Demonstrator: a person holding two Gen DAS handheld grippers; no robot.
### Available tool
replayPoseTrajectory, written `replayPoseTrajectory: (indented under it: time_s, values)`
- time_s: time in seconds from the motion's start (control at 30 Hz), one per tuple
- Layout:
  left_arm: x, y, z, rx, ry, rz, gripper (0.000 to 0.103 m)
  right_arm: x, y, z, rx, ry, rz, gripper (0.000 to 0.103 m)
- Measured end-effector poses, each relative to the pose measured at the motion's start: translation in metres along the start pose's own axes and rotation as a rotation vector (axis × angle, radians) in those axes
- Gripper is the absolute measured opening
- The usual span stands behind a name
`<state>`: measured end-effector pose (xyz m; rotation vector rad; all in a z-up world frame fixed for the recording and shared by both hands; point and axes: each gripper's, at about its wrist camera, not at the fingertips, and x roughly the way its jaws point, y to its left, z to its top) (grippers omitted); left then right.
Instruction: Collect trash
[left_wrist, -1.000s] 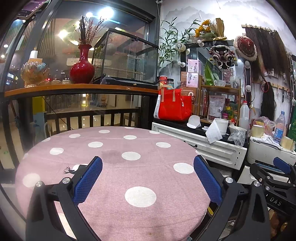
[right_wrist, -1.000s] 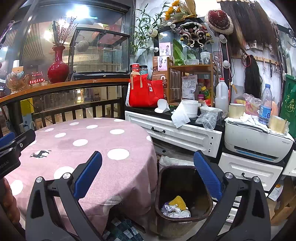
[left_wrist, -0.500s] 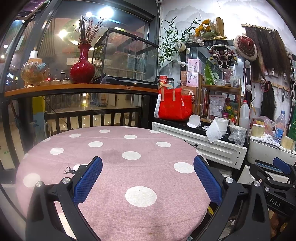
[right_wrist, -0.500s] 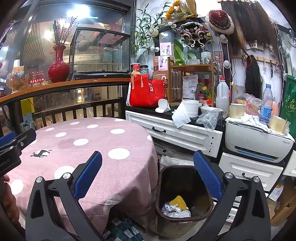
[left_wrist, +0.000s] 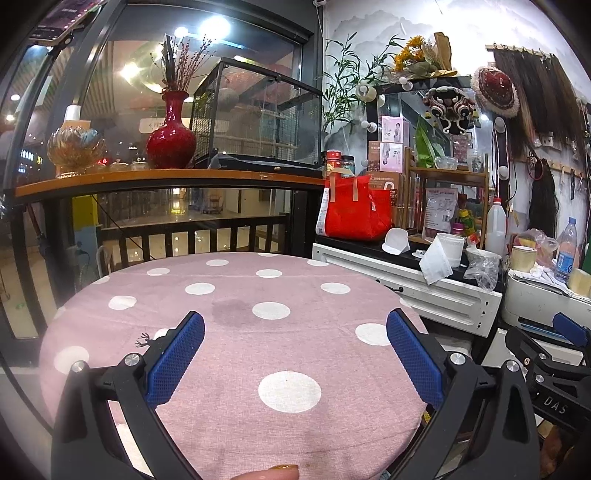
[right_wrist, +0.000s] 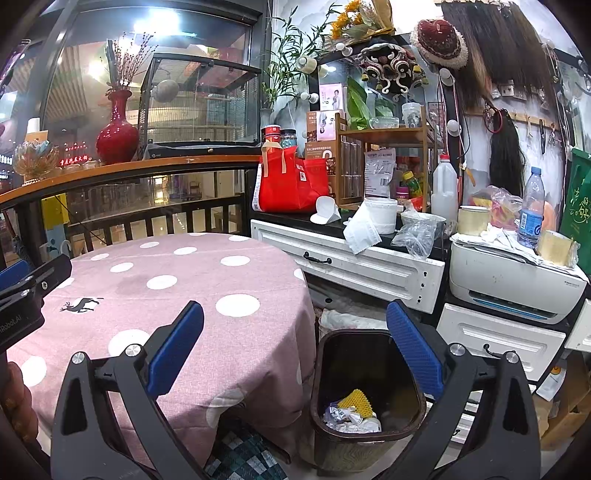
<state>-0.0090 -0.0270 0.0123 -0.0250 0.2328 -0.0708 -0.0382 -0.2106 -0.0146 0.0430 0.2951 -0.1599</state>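
While we hold both tools above the round table (left_wrist: 229, 369) with its pink, white-dotted cloth, our left gripper (left_wrist: 295, 354) has its blue-padded jaws spread wide apart with nothing between them, only the bare cloth showing below. A faint darker stain (left_wrist: 231, 312) marks the cloth just ahead of the left jaw, and a small printed deer (right_wrist: 81, 304) sits near the table's left side in the right wrist view. Our right gripper (right_wrist: 295, 350) is likewise spread wide and holds nothing; it sits over the table's right edge, and between its jaws we see the dark brown trash bin (right_wrist: 413, 413) standing on the floor just beside the table. In the bottom of that bin lies the trash (right_wrist: 351, 411): crumpled silvery and white wrappers with a yellow, honeycomb-textured piece on top. Behind the bin stands a white cabinet (right_wrist: 369, 269) with a black top, carrying a red bag (right_wrist: 291, 184), a white tub (right_wrist: 382, 216) with a face mask (right_wrist: 360, 230) draped against it, and a crumpled clear plastic bag (right_wrist: 417, 234). To the right of these, a white printer (right_wrist: 513, 288) is heaped with papers, a water bottle (right_wrist: 531, 206) standing on it.
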Motion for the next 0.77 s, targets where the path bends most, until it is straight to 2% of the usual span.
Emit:
replayPoseTrajectory:
  time_s: [0.77]
  values:
    - [0.0023, -0.0038, -0.0041, -0.012, 0.03, -0.007, 0.097, -0.0001, 0.0008, -0.0003, 0.0, 0.002, 0.0, 0.097]
